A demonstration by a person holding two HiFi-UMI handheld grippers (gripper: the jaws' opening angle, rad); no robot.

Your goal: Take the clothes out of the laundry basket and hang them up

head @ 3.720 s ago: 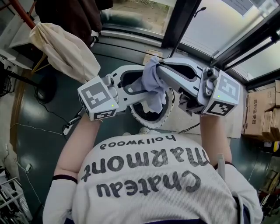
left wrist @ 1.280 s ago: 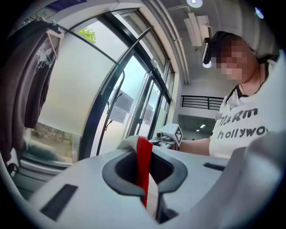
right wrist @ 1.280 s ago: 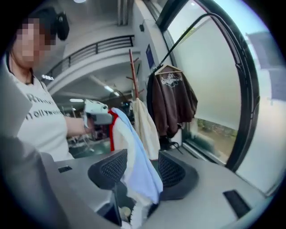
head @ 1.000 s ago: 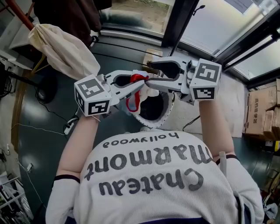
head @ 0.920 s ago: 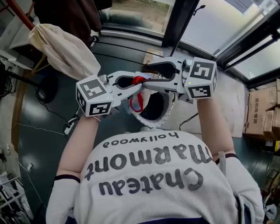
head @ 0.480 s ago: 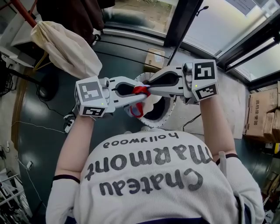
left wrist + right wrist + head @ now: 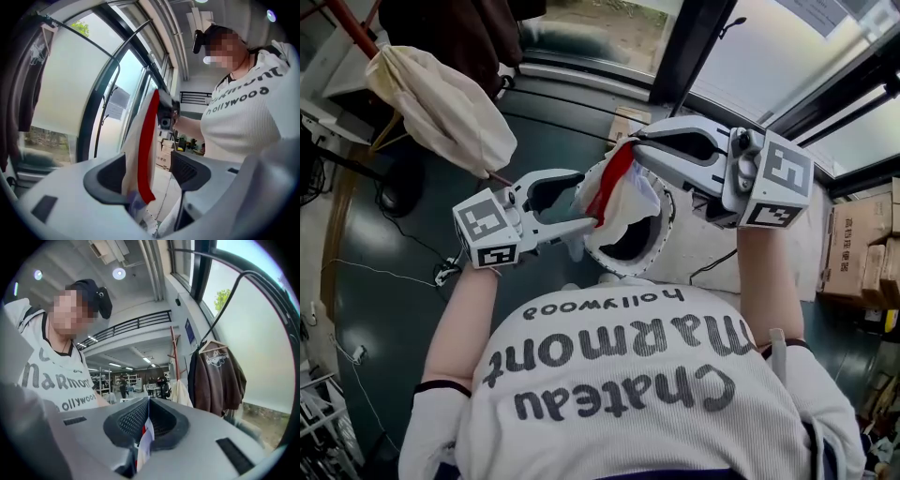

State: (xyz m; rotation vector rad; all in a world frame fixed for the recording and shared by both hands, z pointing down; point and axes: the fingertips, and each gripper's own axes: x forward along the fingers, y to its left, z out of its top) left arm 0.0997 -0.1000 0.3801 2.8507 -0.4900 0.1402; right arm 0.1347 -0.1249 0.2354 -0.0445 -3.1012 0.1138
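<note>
Centre frame, over the round white laundry basket (image 7: 628, 269), the right gripper (image 7: 636, 142) has just closed on a red-striped white fabric garment (image 7: 623, 192). The left gripper (image 7: 587, 201) has just opened wide, with the garment loose between its jaws.

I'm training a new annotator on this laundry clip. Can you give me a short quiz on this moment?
1. True or false: the right gripper is clamped on the garment.
2. Which one stands open? A) left gripper B) right gripper
3. Fill in: the garment's broad stripe is coloured ____.
Key: 1 true, the cloth is pinched between its shut jaws. 2 A, its jaws have just been opening, and the cloth hangs unclamped between them. 3 red.
</note>
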